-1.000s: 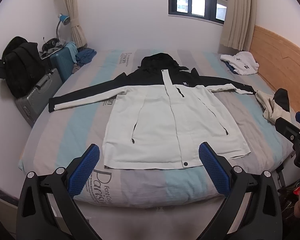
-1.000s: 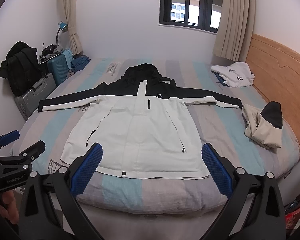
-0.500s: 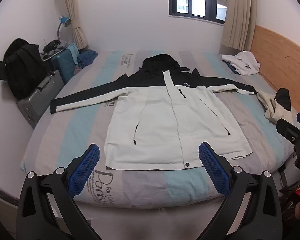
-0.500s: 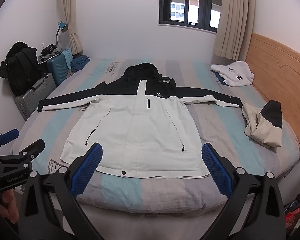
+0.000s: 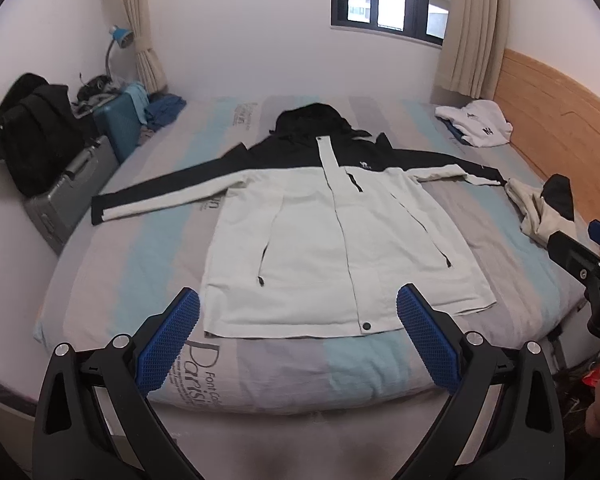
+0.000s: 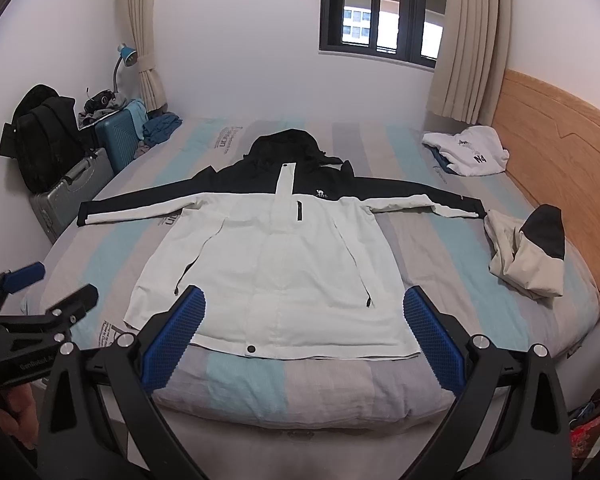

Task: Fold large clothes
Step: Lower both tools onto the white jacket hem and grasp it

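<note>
near bed [image 5: 268,372] edge: clear | right: crumpled garment [image 6: 528,256] | left: suitcases [image 6: 72,192], probably touching mattress

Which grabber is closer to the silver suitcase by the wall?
Left. The left gripper hovers at the bed's foot on the side where the silver suitcase stands; the right gripper is beside it, toward the headboard side, farther off.

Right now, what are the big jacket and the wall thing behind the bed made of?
The jacket looks like a woven cloth shell, matte: it lies flat with soft creases and no shine. I cannot tell the fibre. The headboard looks like smooth, light wood or a wood-look panel, with faint grain and a cut groove.
</note>
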`<state>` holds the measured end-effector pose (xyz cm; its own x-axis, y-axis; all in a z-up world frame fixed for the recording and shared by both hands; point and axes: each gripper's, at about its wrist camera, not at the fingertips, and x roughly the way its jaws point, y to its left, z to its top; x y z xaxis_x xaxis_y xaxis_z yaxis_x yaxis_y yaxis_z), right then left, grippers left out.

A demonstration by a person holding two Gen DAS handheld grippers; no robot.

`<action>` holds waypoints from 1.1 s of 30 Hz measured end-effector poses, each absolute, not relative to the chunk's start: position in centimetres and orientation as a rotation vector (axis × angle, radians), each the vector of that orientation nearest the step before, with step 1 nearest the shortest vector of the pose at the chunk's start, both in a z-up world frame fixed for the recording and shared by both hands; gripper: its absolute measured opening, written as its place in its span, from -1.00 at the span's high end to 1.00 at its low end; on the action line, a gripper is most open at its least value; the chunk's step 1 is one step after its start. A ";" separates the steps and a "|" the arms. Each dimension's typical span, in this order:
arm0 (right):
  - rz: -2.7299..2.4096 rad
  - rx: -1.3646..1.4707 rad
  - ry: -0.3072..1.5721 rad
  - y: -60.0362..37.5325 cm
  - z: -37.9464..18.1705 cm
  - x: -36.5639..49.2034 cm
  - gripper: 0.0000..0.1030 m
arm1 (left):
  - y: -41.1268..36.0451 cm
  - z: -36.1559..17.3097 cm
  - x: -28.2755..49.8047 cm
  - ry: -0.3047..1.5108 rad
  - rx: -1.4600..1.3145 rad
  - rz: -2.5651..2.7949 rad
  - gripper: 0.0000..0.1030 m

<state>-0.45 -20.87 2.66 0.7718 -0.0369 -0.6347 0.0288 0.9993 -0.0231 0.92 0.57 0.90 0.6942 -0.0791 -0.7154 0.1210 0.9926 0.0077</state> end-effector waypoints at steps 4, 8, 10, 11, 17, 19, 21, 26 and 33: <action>-0.037 -0.010 0.695 -20.1 3.2 0.0 -0.86 | 1.3 0.9 1.9 0.811 0.061 -0.148 -0.81; -0.077 0.005 0.709 -18.9 3.5 0.9 -0.86 | 2.8 0.8 3.5 0.824 0.034 -0.166 -0.83; -0.086 0.009 0.725 -18.3 3.4 1.5 -0.86 | 4.0 0.6 4.7 0.838 0.007 -0.185 -0.83; -0.091 0.014 0.733 -17.9 3.4 1.9 -0.86 | 4.3 0.6 5.2 0.841 0.007 -0.193 -0.83; -0.112 0.008 0.762 -17.0 3.2 4.8 -0.86 | 4.7 0.1 9.0 0.835 0.059 -0.165 -0.83; -0.109 0.013 0.777 -17.4 2.7 6.4 -0.86 | 4.2 -0.3 10.8 0.842 0.060 -0.163 -0.83; -0.099 0.025 0.782 -18.3 1.8 8.3 -0.86 | 3.4 -0.8 12.4 0.838 0.068 -0.151 -0.83; -0.049 0.028 0.779 -21.1 -0.9 14.0 -0.86 | 0.6 -2.4 17.5 0.812 0.062 -0.126 -0.83; 0.023 0.028 0.821 -26.7 -4.2 24.5 -0.86 | -3.4 -3.9 25.5 0.804 0.045 -0.024 -0.83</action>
